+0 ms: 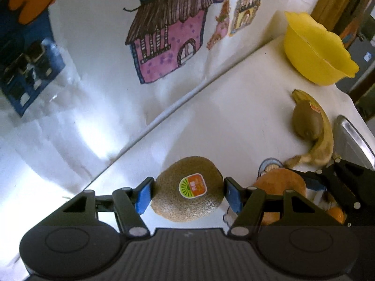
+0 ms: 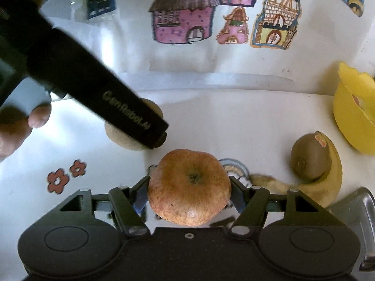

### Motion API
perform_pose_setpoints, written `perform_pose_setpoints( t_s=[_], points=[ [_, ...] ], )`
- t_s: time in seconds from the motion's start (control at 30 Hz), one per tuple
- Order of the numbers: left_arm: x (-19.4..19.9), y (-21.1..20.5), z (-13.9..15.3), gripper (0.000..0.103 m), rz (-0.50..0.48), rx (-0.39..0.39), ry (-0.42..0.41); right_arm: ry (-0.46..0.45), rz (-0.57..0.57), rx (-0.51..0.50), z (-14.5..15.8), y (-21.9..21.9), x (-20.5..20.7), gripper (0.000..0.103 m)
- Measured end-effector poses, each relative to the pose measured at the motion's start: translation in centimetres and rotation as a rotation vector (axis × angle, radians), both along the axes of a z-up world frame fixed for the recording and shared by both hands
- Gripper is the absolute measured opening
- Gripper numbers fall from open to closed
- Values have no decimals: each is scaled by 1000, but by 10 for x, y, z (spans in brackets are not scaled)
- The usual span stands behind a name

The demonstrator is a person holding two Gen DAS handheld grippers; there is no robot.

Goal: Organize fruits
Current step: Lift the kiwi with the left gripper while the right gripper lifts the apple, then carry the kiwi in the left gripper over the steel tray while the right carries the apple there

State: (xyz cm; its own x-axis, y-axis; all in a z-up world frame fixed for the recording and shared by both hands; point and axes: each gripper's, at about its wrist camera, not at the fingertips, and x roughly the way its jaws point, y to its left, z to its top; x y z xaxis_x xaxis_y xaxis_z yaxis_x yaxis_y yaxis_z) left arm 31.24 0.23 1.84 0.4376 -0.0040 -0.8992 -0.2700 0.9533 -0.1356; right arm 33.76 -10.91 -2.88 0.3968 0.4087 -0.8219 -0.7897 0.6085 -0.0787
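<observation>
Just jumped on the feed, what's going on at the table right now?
A person is sorting fruit with two handheld grippers. The left gripper has its blue-padded fingers around a stickered kiwi, touching or nearly touching. The right gripper is closed on an apple. Neither has reached the yellow bowl at the far right. A second kiwi rests against a banana on the white table.
</observation>
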Motion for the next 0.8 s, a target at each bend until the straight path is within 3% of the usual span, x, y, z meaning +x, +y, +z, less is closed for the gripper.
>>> perform_pose_setpoints(
  t_s=[0.3,0.8],
  points=[
    [-18,-11,-3,68,-73,19,21,42,-90,38,2,-13,-26,70],
    [-42,-54,-4,67,-219,15,52,92,-312,106,17,-72,-89,70]
  ],
)
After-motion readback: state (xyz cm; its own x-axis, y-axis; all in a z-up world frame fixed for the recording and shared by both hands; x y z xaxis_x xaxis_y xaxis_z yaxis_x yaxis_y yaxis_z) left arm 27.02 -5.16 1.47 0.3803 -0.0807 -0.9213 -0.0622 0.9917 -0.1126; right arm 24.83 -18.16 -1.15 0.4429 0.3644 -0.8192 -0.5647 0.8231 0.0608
